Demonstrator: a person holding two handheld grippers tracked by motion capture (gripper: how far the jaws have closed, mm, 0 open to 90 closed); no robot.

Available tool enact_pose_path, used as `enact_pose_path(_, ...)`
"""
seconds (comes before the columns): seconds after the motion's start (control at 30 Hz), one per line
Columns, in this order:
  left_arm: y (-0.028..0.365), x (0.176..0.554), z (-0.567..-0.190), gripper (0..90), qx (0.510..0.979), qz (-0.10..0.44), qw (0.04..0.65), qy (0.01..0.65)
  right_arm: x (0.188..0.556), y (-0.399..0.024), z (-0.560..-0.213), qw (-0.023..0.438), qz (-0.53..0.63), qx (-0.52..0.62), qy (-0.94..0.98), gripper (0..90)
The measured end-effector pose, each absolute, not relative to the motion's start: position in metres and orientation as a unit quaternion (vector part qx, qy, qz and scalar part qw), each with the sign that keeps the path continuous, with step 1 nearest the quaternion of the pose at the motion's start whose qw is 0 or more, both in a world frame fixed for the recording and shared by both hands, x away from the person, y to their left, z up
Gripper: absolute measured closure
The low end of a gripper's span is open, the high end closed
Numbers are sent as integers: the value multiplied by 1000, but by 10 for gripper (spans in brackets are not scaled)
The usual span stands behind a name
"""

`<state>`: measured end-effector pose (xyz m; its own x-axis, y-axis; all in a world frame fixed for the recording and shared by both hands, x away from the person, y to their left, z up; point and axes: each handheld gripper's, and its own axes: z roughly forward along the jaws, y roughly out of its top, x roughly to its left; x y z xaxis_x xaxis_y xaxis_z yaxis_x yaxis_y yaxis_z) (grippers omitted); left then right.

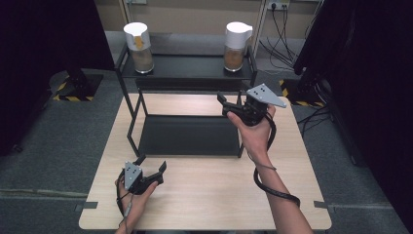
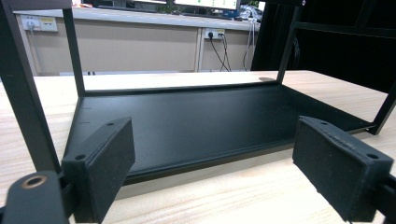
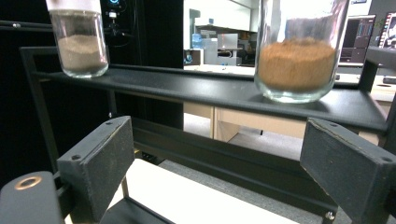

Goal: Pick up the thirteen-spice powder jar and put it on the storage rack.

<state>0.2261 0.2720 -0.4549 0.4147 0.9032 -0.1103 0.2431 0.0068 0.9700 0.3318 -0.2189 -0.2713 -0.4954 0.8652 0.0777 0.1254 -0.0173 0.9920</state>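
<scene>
A black two-level metal rack stands on the wooden table. On its top shelf are two glass jars with white lids: the left jar holds pale powder, the right jar holds brown powder. My right gripper is raised in front of the top shelf, just below and short of the right jar, open and holding nothing. The right gripper view has the brown jar ahead at the right and the pale jar farther left. My left gripper rests low near the rack's front left corner, open, facing the bare lower shelf.
Dark curtains and stands flank the table on both sides. A wall with sockets and cables runs behind the rack. The rack's upright posts stand close to my left gripper. Bare wood lies between the rack and the near table edge.
</scene>
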Motion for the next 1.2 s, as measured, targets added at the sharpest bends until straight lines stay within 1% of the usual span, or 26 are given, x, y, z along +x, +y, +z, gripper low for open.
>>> enact_pose_path(1.2,272,226,-455,123,637,303,549,448,317,-221,-316,284,576,410,648,100)
